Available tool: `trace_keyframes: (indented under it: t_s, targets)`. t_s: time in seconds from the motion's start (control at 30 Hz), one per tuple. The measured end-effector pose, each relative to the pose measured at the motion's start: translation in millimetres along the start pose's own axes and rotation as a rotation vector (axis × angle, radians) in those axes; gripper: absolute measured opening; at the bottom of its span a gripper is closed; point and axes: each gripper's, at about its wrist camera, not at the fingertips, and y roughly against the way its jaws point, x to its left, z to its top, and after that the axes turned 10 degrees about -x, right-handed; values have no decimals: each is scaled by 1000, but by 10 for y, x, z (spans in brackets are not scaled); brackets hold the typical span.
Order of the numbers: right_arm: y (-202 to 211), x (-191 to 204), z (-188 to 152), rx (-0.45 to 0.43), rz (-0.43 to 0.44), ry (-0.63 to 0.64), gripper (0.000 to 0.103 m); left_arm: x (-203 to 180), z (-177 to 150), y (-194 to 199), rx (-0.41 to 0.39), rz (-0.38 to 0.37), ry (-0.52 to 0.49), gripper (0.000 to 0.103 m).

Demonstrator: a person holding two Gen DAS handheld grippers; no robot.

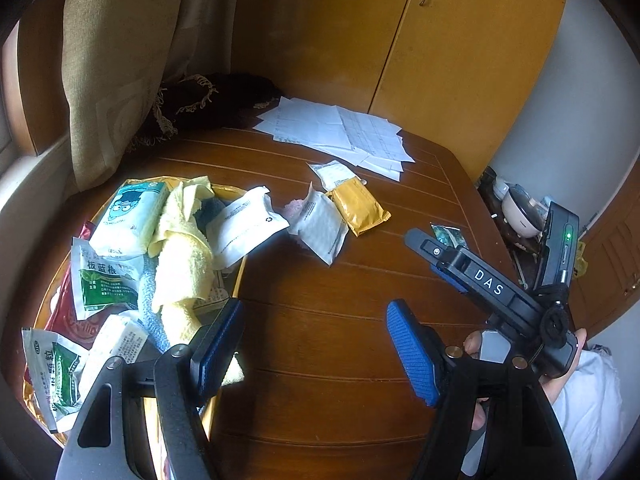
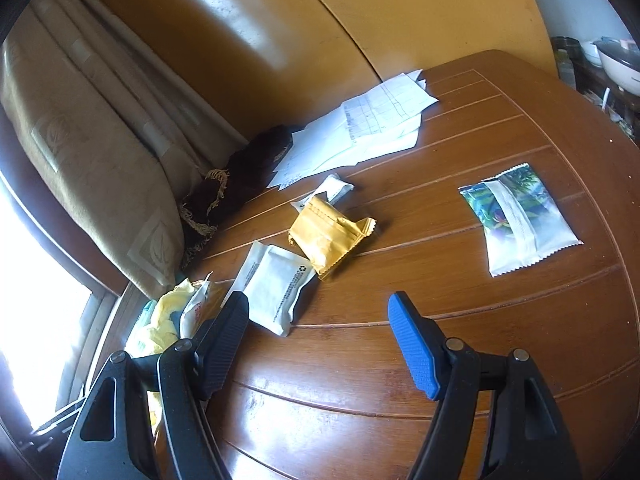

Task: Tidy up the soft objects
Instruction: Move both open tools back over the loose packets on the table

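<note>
white pkt (image 2: 276, 290) just beyond right tongs (image 2: 318, 338)

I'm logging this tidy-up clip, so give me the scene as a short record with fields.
surface: wooden table
collecting spot: gold tray at the table's left, piled with packets and a yellow cloth
loose on table: white packet, yellow packet, small white packet, green printed packet lying apart
other: sheets of paper at the far edge
left gripper: open, holding nothing
right gripper: open, holding nothing
</note>
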Motion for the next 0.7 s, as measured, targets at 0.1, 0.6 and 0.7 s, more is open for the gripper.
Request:
trace_keyframes:
  t_s: [0.1,0.6,0.7]
  targets:
    - [5,-16,4,-1,-2,-7,72,-25,-15,-26,8,0,-5,77]
    - [23,-4,-7,2,-1,-3,72,-69,-57,-136,40,7,-10,77]
    - [28,-3,-10,2,-2,-4,72,-72,-65,-157,46,10,-12,77]
